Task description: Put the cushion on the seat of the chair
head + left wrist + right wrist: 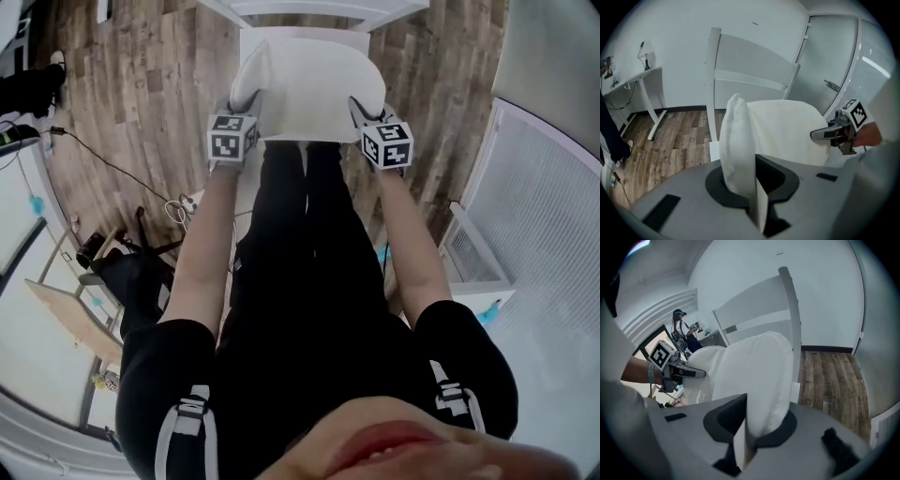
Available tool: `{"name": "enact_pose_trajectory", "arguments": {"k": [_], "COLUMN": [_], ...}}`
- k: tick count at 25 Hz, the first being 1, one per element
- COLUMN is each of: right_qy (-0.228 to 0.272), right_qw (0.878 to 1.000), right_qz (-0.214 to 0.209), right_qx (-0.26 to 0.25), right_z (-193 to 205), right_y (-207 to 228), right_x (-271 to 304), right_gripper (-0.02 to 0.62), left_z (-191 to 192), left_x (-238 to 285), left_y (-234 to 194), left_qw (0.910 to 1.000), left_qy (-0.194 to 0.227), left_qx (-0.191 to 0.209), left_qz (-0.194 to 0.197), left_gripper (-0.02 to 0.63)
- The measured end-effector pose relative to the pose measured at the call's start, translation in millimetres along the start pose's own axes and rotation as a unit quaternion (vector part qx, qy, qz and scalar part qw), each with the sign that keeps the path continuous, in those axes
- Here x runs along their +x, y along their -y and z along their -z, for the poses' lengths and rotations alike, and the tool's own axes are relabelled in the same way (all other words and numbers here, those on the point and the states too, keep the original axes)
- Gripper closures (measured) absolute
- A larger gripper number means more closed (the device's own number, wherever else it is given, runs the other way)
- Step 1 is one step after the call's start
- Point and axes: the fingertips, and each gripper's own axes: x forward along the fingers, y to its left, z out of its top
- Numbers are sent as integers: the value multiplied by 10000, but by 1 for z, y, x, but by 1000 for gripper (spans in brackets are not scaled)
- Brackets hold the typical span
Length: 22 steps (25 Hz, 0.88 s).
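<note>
Wood-plank floor point(141, 94) surrounds the white wooden chair point(754, 61). My left gripper point(246, 94) and right gripper point(361, 111) each pinch the soft white cushion point(314, 89) over its seat point(715, 151). Uneven release could tip it off.

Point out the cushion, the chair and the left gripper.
cushion point(314, 94), head view, middle of its top face.
chair point(750, 61), left gripper view, upper back slat.
left gripper point(244, 101), head view, jaws clamped on the cushion's edge.

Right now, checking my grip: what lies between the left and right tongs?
The white cushion, pinched at opposite edges by left tongs and right tongs; head view shows it.
</note>
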Motion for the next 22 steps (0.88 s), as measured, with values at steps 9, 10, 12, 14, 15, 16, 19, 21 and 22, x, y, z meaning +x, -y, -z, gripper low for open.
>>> {"name": "enact_pose_trajectory", "arguments": {"k": [9, 10, 12, 14, 15, 16, 19, 21, 22], "right_qy": [-292, -308, -351, -401, -423, -439, -480, -521, -542], "right_qw": [9993, 9992, 9989, 9986, 9985, 9983, 9979, 9976, 9974], "right_qz": [108, 139, 184, 226, 250, 269, 300, 352, 398], "right_qx": [202, 218, 244, 258, 260, 268, 317, 304, 274], "right_z": [33, 35, 40, 45, 47, 48, 51, 53, 53], "right_y": [39, 43, 50, 58, 63, 66, 74, 79, 82], "right_x": [76, 82, 94, 105, 109, 113, 125, 131, 134], "right_gripper": [534, 534, 532, 531, 531, 529, 526, 521, 517], "left_z": [29, 30, 35, 39, 39, 40, 41, 41, 41], "left_x": [85, 91, 104, 117, 122, 127, 137, 143, 146], "left_y": [-35, -37, -41, -44, -46, -47, -54, -58, -59], "left_qw": [9993, 9992, 9990, 9988, 9987, 9986, 9985, 9983, 9983], "left_qy": [-226, -224, -250, -286, -298, -306, -341, -379, -400], "left_qx": [-204, -231, -285, -316, -318, -314, -291, -283, -270], "left_qz": [211, 220, 228, 251, 271, 290, 316, 326, 337], "left_gripper": [541, 541, 541, 541, 541, 541, 541, 538, 538]}}
